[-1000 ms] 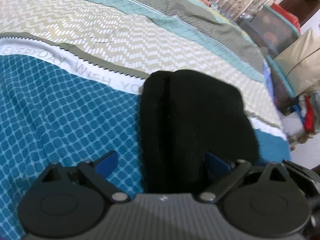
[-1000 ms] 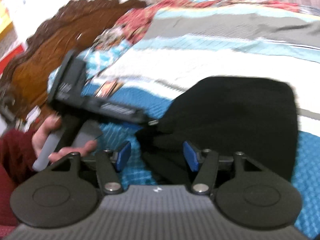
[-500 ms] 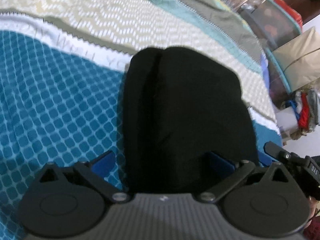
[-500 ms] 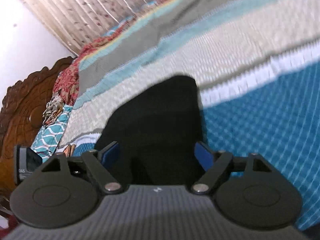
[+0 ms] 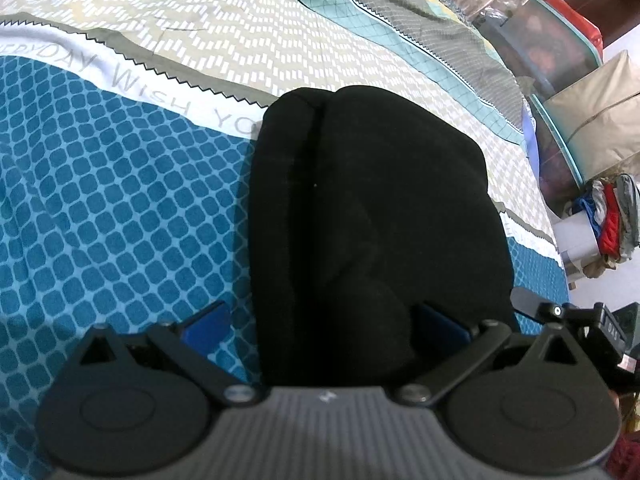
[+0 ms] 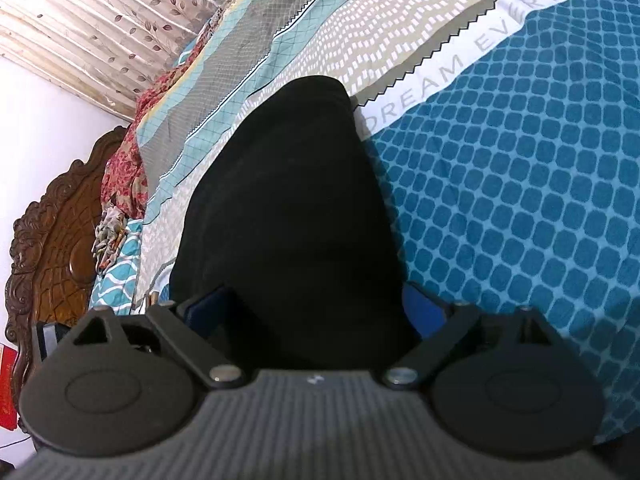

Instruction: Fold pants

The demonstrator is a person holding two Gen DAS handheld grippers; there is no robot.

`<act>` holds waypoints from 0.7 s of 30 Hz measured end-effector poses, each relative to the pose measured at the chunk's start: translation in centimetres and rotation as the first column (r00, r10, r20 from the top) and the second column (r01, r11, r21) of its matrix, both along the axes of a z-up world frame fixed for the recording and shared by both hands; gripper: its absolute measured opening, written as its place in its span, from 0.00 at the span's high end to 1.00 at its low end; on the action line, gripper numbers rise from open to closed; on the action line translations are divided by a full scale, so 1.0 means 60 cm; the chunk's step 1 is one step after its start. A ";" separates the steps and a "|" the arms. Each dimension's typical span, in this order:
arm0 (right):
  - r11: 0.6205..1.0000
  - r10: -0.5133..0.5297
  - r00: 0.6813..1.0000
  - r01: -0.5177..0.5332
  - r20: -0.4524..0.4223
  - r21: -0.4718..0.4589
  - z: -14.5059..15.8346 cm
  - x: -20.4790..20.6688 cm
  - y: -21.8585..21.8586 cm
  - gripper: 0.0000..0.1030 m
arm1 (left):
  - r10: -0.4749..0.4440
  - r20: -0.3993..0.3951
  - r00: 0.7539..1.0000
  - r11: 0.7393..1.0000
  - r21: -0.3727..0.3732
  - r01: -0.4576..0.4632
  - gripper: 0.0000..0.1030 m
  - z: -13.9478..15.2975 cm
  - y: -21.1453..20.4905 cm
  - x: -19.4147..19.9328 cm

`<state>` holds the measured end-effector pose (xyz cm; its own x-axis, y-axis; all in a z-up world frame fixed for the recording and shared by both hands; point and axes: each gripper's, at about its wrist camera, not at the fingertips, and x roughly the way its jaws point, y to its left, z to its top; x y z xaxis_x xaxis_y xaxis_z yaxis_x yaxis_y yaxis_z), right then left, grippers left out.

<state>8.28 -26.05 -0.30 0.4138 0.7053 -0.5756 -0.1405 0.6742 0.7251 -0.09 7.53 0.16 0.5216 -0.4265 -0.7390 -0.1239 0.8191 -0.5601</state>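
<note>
The black pants point(image 5: 372, 216) lie as a folded bundle on the blue and beige bedsheet point(image 5: 112, 208). My left gripper point(image 5: 324, 326) stands open at their near end; its left pad point(image 5: 206, 324) is clear of the cloth and the right pad point(image 5: 440, 326) sits beside it. In the right wrist view the same pants point(image 6: 292, 200) run away from my right gripper point(image 6: 316, 308). Its jaws are opening, with the bundle's end lying between the blue pads point(image 6: 424, 308) and neither pad pressing on it. Part of the right gripper point(image 5: 580, 320) shows at the left view's right edge.
A carved wooden headboard point(image 6: 52, 248) and patterned pillows point(image 6: 124, 168) are at one end of the bed, with a curtain point(image 6: 100, 20) behind. Storage boxes point(image 5: 560, 40) and a heap of clothes point(image 5: 608, 216) stand past the bed's other edge.
My right gripper has rolled and swung round to face along the pants, and its jaws have spread wider. The left gripper has sunk slightly, jaws unchanged.
</note>
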 end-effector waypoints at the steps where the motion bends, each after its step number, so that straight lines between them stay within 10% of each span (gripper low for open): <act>1: 1.000 0.000 1.000 0.000 -0.001 0.001 0.000 -0.001 0.000 0.06 | 0.001 0.000 1.000 1.000 -0.002 -0.001 0.00 0.000 0.001 -0.001; 21: 0.995 0.093 0.992 -0.095 0.083 0.028 0.003 0.070 0.005 0.06 | 0.009 -0.025 1.000 0.982 -0.190 -0.014 0.01 -0.012 0.011 0.049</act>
<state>12.46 -25.74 -0.13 0.3893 0.7605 -0.5197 -0.2615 0.6323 0.7293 2.88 8.18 -0.54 0.5101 -0.5543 -0.6577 -0.1480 0.6967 -0.7020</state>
